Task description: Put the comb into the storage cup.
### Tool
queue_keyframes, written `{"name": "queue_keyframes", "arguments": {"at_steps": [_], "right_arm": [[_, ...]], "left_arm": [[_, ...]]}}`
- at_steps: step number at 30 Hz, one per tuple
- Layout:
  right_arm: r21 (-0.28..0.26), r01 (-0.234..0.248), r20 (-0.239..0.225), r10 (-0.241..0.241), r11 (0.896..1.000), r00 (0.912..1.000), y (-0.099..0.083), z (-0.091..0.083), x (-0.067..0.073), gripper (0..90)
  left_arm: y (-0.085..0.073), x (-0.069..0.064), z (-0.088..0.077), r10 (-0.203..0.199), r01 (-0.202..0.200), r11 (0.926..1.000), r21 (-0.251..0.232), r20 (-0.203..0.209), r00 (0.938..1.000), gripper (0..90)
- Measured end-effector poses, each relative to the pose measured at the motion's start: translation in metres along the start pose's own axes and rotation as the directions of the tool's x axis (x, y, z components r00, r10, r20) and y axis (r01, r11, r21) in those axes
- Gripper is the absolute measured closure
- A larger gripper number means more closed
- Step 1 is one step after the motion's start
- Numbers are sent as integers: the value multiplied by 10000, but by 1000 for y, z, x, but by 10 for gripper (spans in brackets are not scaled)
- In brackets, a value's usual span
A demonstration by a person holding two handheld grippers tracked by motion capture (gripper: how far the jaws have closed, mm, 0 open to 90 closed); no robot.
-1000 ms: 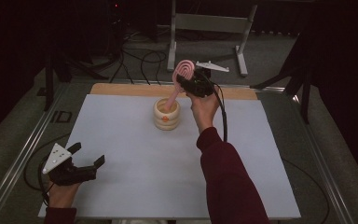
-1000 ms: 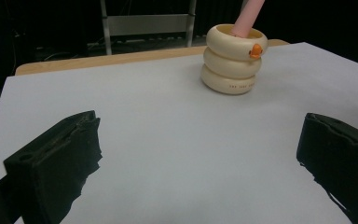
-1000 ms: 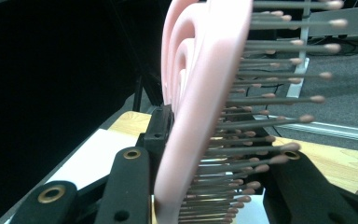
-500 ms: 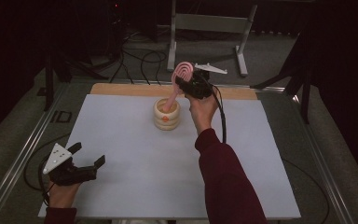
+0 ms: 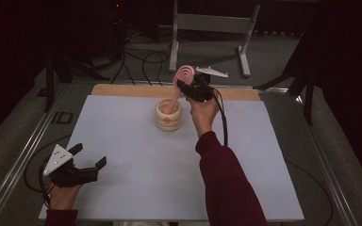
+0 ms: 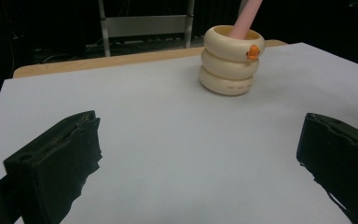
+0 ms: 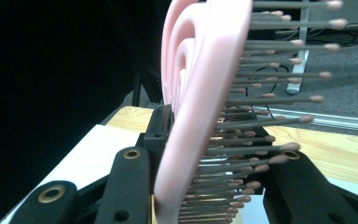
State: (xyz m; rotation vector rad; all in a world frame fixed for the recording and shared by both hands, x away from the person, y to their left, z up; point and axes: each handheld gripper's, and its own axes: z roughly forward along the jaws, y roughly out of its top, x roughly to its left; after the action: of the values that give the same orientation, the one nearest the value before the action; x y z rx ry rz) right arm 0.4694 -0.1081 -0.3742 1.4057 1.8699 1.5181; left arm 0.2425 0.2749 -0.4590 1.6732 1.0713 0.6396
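A pink hairbrush (image 5: pixel 183 79) stands tilted with its handle down inside a cream ringed holder (image 5: pixel 168 116) that has a small orange knob on its front. My right gripper (image 5: pixel 188 87) is shut on the brush's head just above the holder. In the right gripper view the pink brush head (image 7: pixel 200 93) with its grey bristles fills the space between the black jaws. My left gripper (image 5: pixel 87 162) rests open near the table's front left corner, nothing between its fingers. From the left gripper view the holder (image 6: pixel 230 60) stands far ahead with the pink handle (image 6: pixel 246 18) rising from it.
A pale sheet (image 5: pixel 136 165) covers the table, with a wooden strip (image 5: pixel 122 89) along its far edge. A metal stand (image 5: pixel 212 28) and cables lie on the floor behind. A metal rail (image 5: pixel 23 155) runs down the left side.
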Motion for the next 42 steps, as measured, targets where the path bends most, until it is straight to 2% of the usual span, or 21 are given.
{"name": "queue_keyframes", "arguments": {"at_steps": [42], "right_arm": [[257,62,60,-64,9997,10000,-11,13,7,639]], "left_arm": [[0,1,-1,-64,65,10000,-74,31,10000,0]]}}
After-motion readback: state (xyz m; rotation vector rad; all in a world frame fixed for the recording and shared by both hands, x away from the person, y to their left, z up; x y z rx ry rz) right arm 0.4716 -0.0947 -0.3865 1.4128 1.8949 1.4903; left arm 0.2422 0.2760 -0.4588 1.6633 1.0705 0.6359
